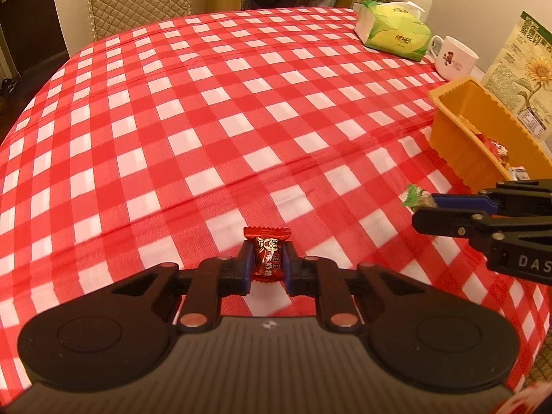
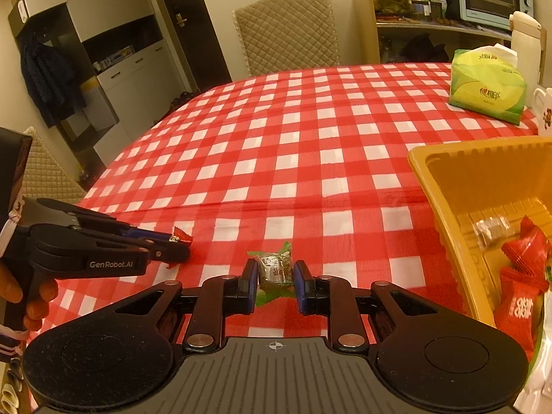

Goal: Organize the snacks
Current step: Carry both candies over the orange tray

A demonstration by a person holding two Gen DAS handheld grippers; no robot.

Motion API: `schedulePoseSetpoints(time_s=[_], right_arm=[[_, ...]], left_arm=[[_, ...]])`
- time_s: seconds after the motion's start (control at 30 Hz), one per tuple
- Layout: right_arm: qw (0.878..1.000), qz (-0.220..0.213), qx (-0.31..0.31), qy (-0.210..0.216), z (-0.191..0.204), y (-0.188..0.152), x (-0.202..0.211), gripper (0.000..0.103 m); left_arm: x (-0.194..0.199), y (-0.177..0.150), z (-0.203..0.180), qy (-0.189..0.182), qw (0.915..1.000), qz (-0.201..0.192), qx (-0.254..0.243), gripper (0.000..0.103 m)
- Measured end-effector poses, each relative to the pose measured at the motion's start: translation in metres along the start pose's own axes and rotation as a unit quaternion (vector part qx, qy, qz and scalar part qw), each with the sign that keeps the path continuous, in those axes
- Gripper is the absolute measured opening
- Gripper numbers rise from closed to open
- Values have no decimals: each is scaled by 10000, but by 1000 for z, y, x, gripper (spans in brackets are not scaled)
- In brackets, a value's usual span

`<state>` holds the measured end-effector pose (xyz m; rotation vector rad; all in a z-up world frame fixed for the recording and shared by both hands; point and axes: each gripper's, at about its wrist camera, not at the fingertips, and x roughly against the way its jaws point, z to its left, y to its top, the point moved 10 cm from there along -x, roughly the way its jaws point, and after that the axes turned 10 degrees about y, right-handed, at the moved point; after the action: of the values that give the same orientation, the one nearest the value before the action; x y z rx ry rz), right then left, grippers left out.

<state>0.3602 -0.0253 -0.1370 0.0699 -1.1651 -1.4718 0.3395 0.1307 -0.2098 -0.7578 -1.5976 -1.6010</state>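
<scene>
Two sweets pinched, basket waiting at the right

The left gripper (image 1: 267,262) is clamped on a red-wrapped candy (image 1: 266,253); the right gripper (image 2: 275,277) grips a green-wrapped candy (image 2: 274,267) just above the checked worktop (image 2: 293,131). Both look bound for the orange basket (image 2: 445,200), where red snack packets (image 2: 517,296) already lie.

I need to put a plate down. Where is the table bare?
The checked cloth lies bare from the chair side to the grippers. Crowded on the right: tissue pack, mug, and yellow bin with snacks.
</scene>
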Motion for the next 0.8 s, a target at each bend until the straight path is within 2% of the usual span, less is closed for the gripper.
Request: schedulePoseSetpoints(time_s=[0.47, 0.8], right_arm=[[9998, -46, -79, 194, 21, -18, 37, 22], [9995, -111, -190, 219, 24, -39, 94, 22]], left_arm=[[63, -27, -18, -167, 9997, -180, 57, 15], [105, -38, -75, -591, 9977, -306, -159, 15]])
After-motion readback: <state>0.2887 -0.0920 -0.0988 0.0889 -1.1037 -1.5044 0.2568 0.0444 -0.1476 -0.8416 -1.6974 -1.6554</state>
